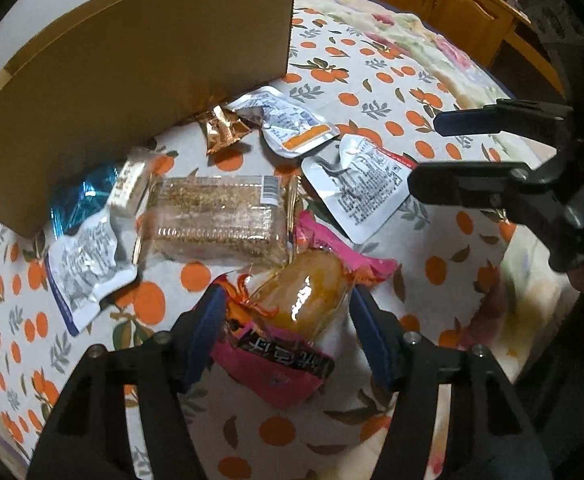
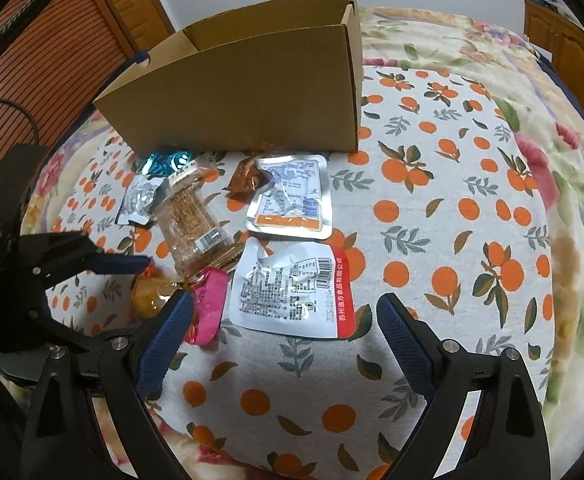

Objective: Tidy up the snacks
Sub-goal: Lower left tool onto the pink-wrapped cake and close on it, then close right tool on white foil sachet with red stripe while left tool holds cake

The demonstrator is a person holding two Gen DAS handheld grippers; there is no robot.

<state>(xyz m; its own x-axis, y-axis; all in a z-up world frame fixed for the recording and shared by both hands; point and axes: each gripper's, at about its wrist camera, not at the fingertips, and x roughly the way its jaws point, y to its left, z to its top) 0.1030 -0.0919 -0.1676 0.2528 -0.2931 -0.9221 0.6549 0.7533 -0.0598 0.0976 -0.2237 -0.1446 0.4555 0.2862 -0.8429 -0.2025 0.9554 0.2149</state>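
Several snack packs lie on an orange-print cloth in front of a cardboard box point(image 1: 131, 80) point(image 2: 251, 92). My left gripper point(image 1: 287, 320) is open, its fingers on either side of a pink-wrapped yellow pastry point(image 1: 304, 300) point(image 2: 151, 296). My right gripper point(image 2: 283, 336) is open and empty, just above a silver pouch with a red edge point(image 2: 292, 292) point(image 1: 360, 188). A clear pack of brown biscuits point(image 1: 215, 216) point(image 2: 191, 216) lies beyond the pastry. A silver pouch with an orange band point(image 1: 287, 120) point(image 2: 292, 196) and a small copper packet point(image 1: 221, 128) point(image 2: 243, 180) lie near the box.
A small silver pouch point(image 1: 83, 268) point(image 2: 139, 200) and a blue foil packet point(image 1: 79, 200) point(image 2: 163, 160) lie at the left by the box. Wooden cabinets point(image 1: 444, 4) stand beyond the floral blanket point(image 2: 572, 160). A wooden door point(image 2: 31, 60) is at the far left.
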